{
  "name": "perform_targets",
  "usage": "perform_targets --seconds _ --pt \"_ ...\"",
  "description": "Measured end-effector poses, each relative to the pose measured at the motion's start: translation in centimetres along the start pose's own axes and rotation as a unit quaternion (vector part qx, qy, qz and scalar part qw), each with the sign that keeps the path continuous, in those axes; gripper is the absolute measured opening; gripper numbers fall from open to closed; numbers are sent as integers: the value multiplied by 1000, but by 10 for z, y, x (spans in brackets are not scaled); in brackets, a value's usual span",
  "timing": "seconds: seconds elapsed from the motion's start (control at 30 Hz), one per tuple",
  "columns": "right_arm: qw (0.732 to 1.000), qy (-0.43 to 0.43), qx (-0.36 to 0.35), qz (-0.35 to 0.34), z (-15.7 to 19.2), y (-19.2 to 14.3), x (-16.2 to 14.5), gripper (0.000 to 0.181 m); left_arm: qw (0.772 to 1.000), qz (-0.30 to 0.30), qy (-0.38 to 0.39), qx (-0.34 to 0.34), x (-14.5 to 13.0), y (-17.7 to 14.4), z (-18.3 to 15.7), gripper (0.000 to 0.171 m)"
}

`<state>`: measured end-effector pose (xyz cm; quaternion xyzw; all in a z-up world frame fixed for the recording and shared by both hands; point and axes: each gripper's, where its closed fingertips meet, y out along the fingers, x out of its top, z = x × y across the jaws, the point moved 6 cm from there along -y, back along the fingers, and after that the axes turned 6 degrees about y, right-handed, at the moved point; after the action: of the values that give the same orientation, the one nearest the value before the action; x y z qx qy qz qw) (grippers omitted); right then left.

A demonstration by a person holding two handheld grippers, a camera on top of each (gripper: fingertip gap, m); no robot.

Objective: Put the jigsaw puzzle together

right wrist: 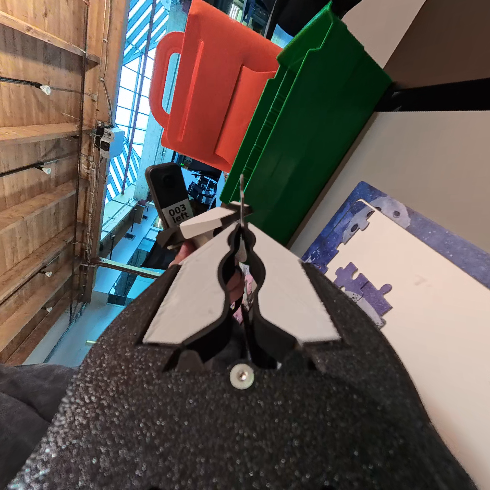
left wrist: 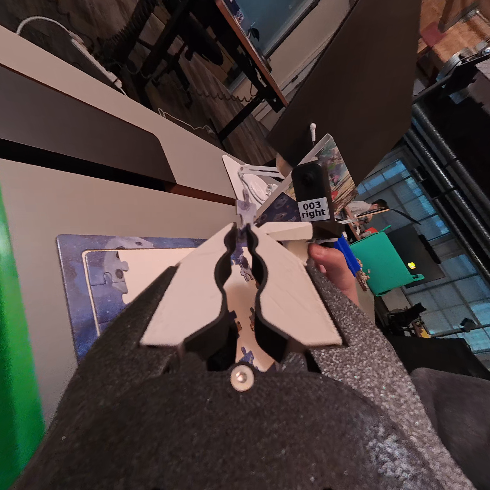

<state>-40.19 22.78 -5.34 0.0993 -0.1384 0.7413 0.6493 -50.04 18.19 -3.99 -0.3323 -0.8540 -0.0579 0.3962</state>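
Observation:
I hold a pale blue puzzle piece [left wrist: 246, 209] in the air above the table. My left gripper [left wrist: 241, 230] is shut on its lower tab. My right gripper [right wrist: 242, 228] is shut on the same piece [right wrist: 241, 195], which it sees edge-on. Each gripper shows in the other's view, fingertips meeting at the piece: the right gripper [left wrist: 286, 228] and the left gripper [right wrist: 212, 221]. The blue-bordered puzzle tray [left wrist: 70, 265] lies below, with a few joined pieces [left wrist: 114, 273] at one corner. In the right wrist view the tray [right wrist: 450, 254] holds a second joined group [right wrist: 363, 294].
A green bin [right wrist: 305, 119] and an orange jug-shaped container [right wrist: 212, 92] stand beyond the tray. A teal bin [left wrist: 379, 259] and a picture box [left wrist: 336, 169] sit to the right. Loose pieces [left wrist: 245, 267] lie on the tray's white inside. A person [left wrist: 368, 208] sits far off.

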Motion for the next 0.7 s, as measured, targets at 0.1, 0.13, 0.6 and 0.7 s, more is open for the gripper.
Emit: perform_targets --seconds 0.1,0.13,0.6,0.7 --pt "1000 3 2 12 -1 1 -2 2 1000 6 -10 -11 -2 -2 0 5" --pt "1000 5 3 16 -2 0 -2 5 1000 7 -13 -18 -2 -2 0 3" --pt "922 -221 -288 138 -39 -18 -14 27 950 169 110 237 -31 8 28 1" --pt "861 -314 -339 213 -54 -12 -31 19 946 196 120 230 -38 12 21 1"
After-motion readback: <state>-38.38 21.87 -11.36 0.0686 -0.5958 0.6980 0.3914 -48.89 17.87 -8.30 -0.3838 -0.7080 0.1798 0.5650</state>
